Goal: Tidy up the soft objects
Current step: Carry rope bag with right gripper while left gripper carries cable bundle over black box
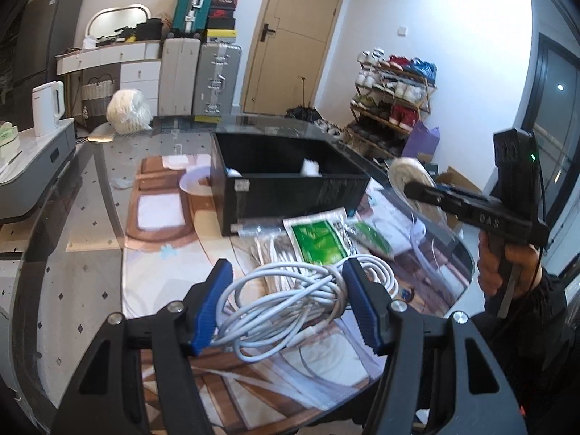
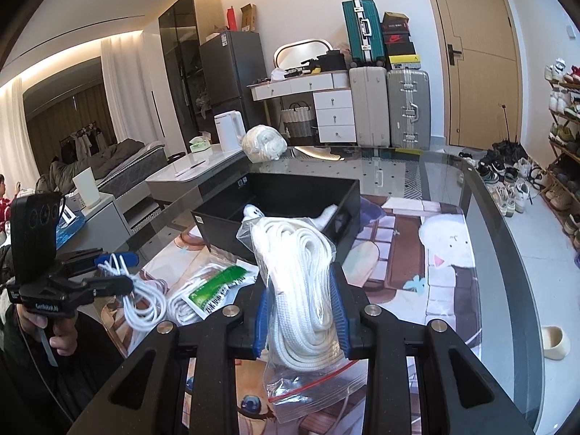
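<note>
Left wrist view: my left gripper (image 1: 286, 304) has its jaws clamped on the white cable coil (image 1: 290, 301), lifted above the bench (image 1: 72, 224), short of the black bin (image 1: 286, 181). Loose loops could snag the packets below.

Right wrist view: my right gripper (image 2: 301, 311) jaws pinch the bagged rope (image 2: 301, 290) near the bin; slick plastic may slip.

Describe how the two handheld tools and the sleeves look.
Both tools, left and right, are black frames with silver bolts and ribbed blue pads. Each carries an upright black box, the right one's showing a green light, above a pistol grip. The sleeves are dark.
</note>
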A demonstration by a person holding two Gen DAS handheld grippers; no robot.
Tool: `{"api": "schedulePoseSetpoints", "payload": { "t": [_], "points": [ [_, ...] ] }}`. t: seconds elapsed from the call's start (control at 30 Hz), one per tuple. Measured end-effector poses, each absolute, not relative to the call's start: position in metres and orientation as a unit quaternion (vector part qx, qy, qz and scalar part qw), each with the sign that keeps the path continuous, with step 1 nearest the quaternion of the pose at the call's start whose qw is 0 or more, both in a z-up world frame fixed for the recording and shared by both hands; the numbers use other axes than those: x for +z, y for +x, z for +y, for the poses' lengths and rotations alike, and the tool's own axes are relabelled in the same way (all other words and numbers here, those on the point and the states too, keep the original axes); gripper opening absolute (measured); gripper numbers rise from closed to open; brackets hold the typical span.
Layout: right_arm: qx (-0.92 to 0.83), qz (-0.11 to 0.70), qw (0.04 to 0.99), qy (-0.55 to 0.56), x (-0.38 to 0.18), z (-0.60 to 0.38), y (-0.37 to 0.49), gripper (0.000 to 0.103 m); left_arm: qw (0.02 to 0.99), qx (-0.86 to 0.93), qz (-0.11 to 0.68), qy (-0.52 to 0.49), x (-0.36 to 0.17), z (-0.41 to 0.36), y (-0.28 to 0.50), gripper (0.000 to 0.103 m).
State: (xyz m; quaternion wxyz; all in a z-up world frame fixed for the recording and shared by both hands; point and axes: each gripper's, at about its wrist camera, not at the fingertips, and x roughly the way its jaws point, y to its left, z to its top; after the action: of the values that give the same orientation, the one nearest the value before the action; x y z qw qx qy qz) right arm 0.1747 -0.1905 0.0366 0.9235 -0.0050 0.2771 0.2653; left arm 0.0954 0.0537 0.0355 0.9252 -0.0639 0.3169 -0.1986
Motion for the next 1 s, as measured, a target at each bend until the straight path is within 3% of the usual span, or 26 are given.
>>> {"api": "schedulePoseSetpoints", "payload": {
  "t": [1.0],
  "points": [
    [0.254,0.250,0.933,-0.046,0.092,-0.150,0.202,0.030,0.962,-0.131,0.231,-0.068,0.104,0.049,0.185,0.062]
  ]
}}
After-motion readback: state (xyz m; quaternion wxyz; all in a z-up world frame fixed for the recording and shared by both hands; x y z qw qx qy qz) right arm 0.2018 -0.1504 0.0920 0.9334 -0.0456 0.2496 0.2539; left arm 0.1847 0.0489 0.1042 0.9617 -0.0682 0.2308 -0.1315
